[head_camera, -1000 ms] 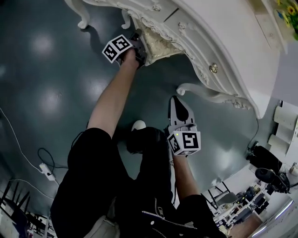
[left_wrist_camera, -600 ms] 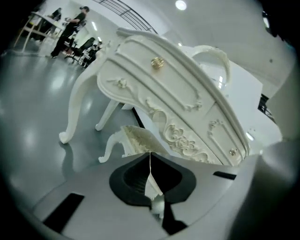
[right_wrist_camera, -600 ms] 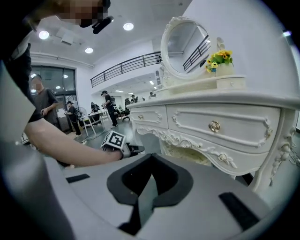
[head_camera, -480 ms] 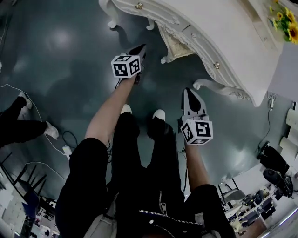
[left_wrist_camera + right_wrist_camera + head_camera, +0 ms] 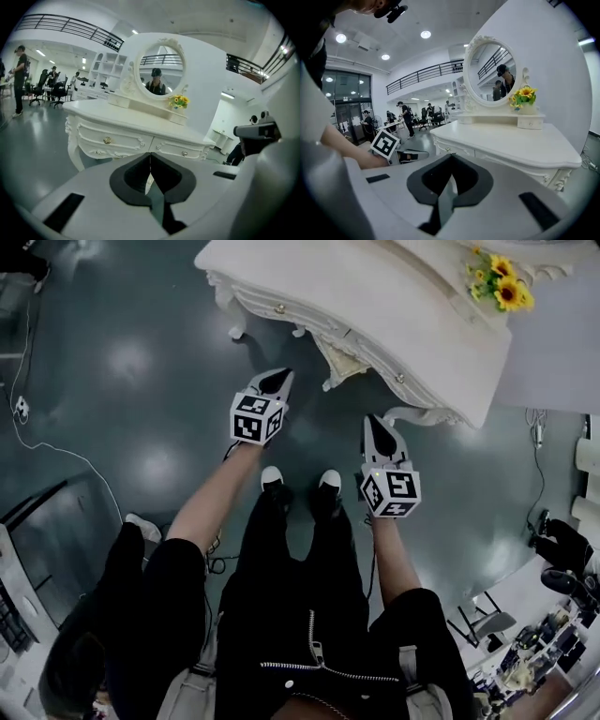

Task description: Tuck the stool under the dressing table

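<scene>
The white dressing table (image 5: 375, 296) stands ahead of me, also in the left gripper view (image 5: 140, 124) and the right gripper view (image 5: 511, 145). The stool's cream seat (image 5: 339, 360) shows under its front edge, between the carved legs. My left gripper (image 5: 274, 381) is shut and empty, held in the air short of the table front. My right gripper (image 5: 378, 420) is shut too, with nothing in it, near the table's curved right leg (image 5: 405, 413). In both gripper views the jaws meet at their tips. The left gripper's marker cube (image 5: 385, 144) shows in the right gripper view.
An oval mirror (image 5: 159, 70) and a pot of sunflowers (image 5: 502, 287) are on the table's back. A cable (image 5: 37, 442) runs over the dark floor at the left. Another person (image 5: 112, 615) stands at the lower left. Equipment (image 5: 562, 559) crowds the right edge.
Both grippers have risen well clear of the floor. The left gripper has come away from the stool's edge under the table, and its marker cube has rolled round.
</scene>
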